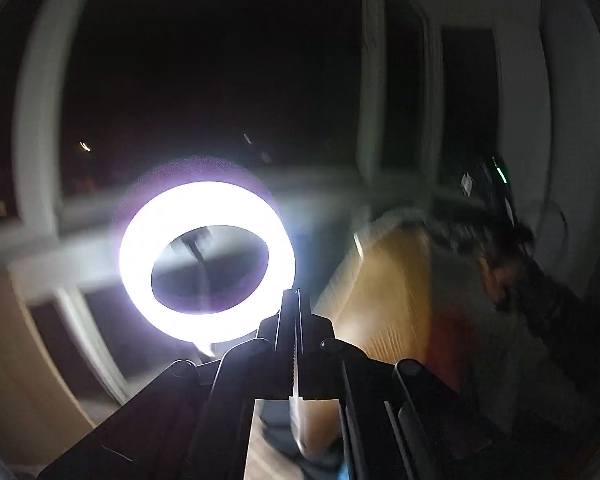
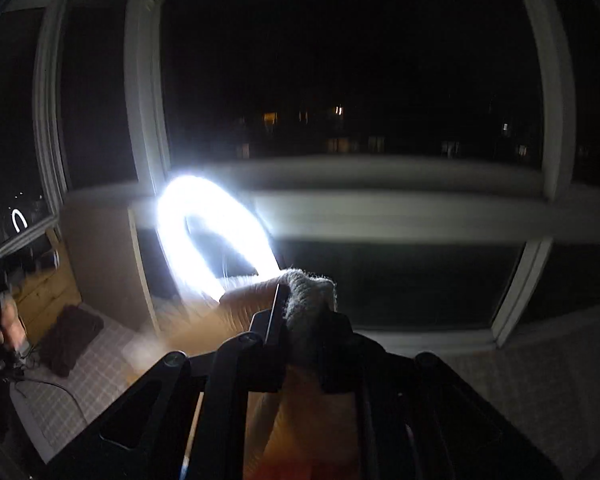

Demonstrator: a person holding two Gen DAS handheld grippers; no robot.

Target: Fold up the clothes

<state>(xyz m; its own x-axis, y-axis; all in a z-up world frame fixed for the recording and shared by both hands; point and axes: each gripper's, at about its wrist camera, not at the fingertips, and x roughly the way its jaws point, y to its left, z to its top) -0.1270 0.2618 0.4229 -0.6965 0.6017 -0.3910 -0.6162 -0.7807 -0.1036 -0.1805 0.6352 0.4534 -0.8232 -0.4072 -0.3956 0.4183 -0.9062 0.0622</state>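
Observation:
My right gripper (image 2: 300,300) is shut on a thick fold of a knitted garment (image 2: 310,292), grey-beige at the pinch and orange-tan below, which hangs down between the fingers. My left gripper (image 1: 298,308) is shut, with a thin pale edge of cloth (image 1: 296,392) between its jaws. In the left wrist view the orange-tan garment (image 1: 384,292) stretches to the right toward the other hand (image 1: 504,276) and its gripper. Both grippers are raised and both views are motion-blurred.
A bright ring light (image 1: 206,256) stands straight ahead, and it also shows in the right wrist view (image 2: 216,232). Behind it are dark night windows with white frames (image 2: 400,204). A dark brown cloth (image 2: 70,340) lies on a checked surface (image 2: 96,380) at lower left, with a cable.

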